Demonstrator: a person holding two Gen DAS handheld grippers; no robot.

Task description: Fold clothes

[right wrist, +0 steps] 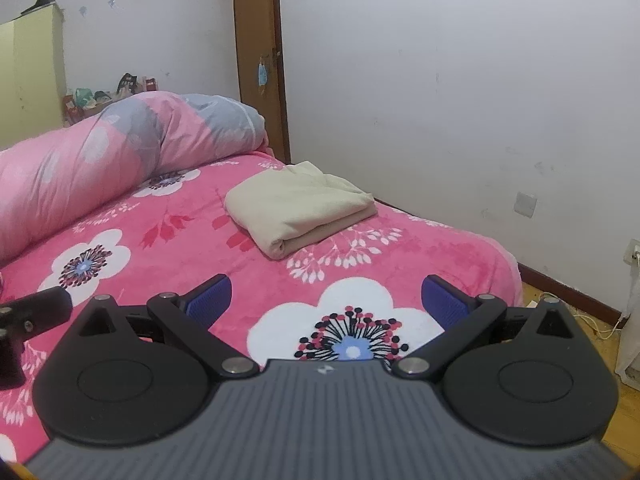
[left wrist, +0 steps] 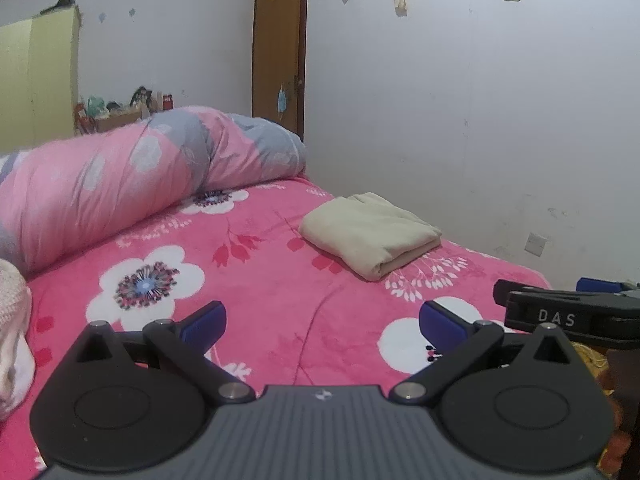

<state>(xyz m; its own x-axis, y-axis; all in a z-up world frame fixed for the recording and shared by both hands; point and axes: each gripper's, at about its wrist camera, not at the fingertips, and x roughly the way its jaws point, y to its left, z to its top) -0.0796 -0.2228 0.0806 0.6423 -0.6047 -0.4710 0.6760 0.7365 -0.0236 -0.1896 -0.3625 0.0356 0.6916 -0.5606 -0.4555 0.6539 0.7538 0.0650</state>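
Both grippers, left [left wrist: 322, 322] and right [right wrist: 326, 300], stood spread apart and empty above the floral bedspread [right wrist: 440, 248]. Folded beige garment [right wrist: 298, 208] lay flat, long axis running diagonally toward the wall [right wrist: 460, 80].

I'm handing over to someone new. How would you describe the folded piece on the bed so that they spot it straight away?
Start at the bed with the pink flowered blanket. On its wall side, past the rolled pink and grey quilt, lies the folded cloth. It is plain cream with no pattern, a neat flat stack, and it lies apart from both open grippers.

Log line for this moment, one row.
left gripper: open, empty | right gripper: open, empty | beige garment: folded on bed, untouched
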